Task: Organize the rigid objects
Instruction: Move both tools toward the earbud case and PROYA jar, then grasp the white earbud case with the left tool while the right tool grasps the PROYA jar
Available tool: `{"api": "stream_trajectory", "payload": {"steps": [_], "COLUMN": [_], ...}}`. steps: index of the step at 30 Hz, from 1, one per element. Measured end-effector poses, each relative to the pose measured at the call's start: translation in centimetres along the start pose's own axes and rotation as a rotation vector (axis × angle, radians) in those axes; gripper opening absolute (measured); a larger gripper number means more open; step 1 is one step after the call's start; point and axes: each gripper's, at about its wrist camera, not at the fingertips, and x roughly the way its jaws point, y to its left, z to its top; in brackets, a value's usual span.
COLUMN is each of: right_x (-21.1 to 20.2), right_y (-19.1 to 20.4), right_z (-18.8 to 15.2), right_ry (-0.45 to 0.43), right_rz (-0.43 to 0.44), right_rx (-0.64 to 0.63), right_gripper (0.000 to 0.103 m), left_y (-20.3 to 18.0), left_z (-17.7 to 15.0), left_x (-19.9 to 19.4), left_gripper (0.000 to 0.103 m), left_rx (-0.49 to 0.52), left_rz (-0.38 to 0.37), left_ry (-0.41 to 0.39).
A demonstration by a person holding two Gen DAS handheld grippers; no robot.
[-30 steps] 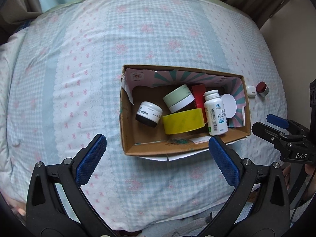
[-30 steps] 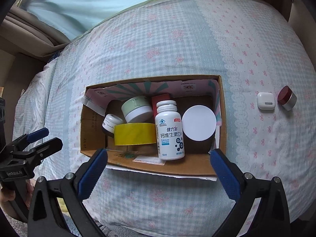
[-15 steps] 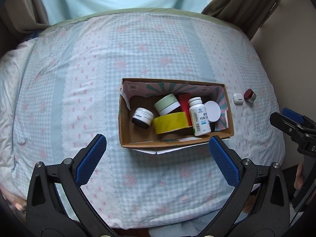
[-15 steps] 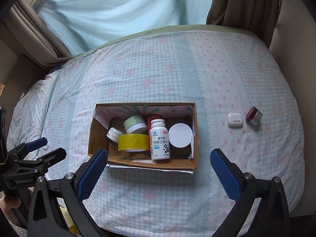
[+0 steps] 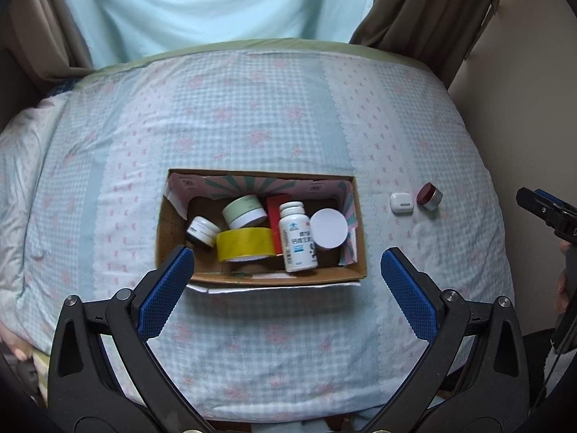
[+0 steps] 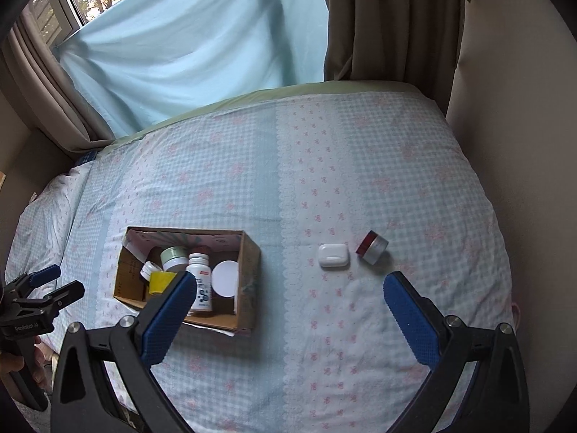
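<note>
A bed point(image 5: 252, 126) with a blue checked cover and little pink flowers. On the bed, a brown cardboard box point(image 5: 259, 277) with its top open. Inside the box, a white pill bottle point(image 5: 296, 236) lying down, right beside a roll of yellow tape point(image 5: 245, 244). Behind the tape, a pale green jar point(image 5: 244, 211) and a small jar with a white lid and dark base point(image 5: 202, 231). Beside the bottle, on the other side, a round white lid point(image 5: 329, 229), and a red thing point(image 5: 276, 213) partly hidden behind the bottle. Out on the cover, well apart from the box, a white earbud case point(image 6: 333, 256) and just beside it a small jar with a red lid point(image 6: 372, 247), tipped on its side. Left gripper point(image 5: 286, 281) up above the near edge of the box, blue fingers point(image 5: 164, 296) spread wide, holding nothing. Right gripper point(image 6: 288, 310) up above the bed between the box and the two small things, fingers point(image 6: 409, 319) spread wide too, holding nothing. Behind the bed, a light blue curtain point(image 6: 198, 36) and a brown curtain point(image 6: 389, 21).
</note>
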Motion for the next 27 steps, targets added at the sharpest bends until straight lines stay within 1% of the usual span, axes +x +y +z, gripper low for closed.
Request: {"api": "stream_trajectory", "payload": {"steps": [3, 7, 10, 12, 14, 17, 21, 22, 24, 27], "right_x": [1.5, 5.2, 8.5, 10.1, 11.5, 13.2, 16.3, 17.3, 19.5, 22.2], "right_y": [-4.7, -9.8, -12.3, -13.3, -14.2, -14.9, -14.6, -14.7, -15.0, -15.6], "right_z": [1.3, 2.8, 3.4, 3.5, 3.5, 3.0, 1.2, 0.8, 0.2, -0.2], "right_ry": [0.041, 0.081, 0.114, 0.119, 0.122, 0.101, 0.068, 0.063, 0.076, 0.094], "right_rz": [-0.003, -0.015, 0.003, 0.024, 0.080, 0.172, 0.206, 0.215, 0.242, 0.281], "right_rx": [-0.041, -0.157, -0.251, -0.315, -0.367, -0.461, -0.589, -0.604, -0.607, -0.588], "right_gripper": [0.103, 0.103, 0.103, 0.103, 0.103, 0.103, 0.102, 0.101, 0.090, 0.087], "left_y": [-4.3, -10.5, -14.8, -17.5, -19.6, -21.7, -23.1, -23.2, -23.4, -23.6], "left_z": [0.3, 0.7, 0.4, 0.1, -0.1, -0.3, -0.2, -0.1, -0.1, -0.3], "left_x": [1.4, 5.4, 9.1, 11.6, 14.4, 18.7, 24.5, 25.8, 28.2, 30.7], "left_gripper": [0.103, 0.103, 0.103, 0.103, 0.103, 0.103, 0.103, 0.103, 0.102, 0.102], "left_rx": [-0.041, -0.053, -0.052, -0.041, -0.031, -0.019, 0.015, 0.026, 0.037, 0.040], "left_rz": [-0.008, -0.014, -0.029, -0.026, -0.023, -0.020, -0.015, -0.012, -0.021, -0.036], "left_ry": [0.008, 0.057, 0.099, 0.111, 0.119, 0.122, 0.126, 0.129, 0.134, 0.118]}}
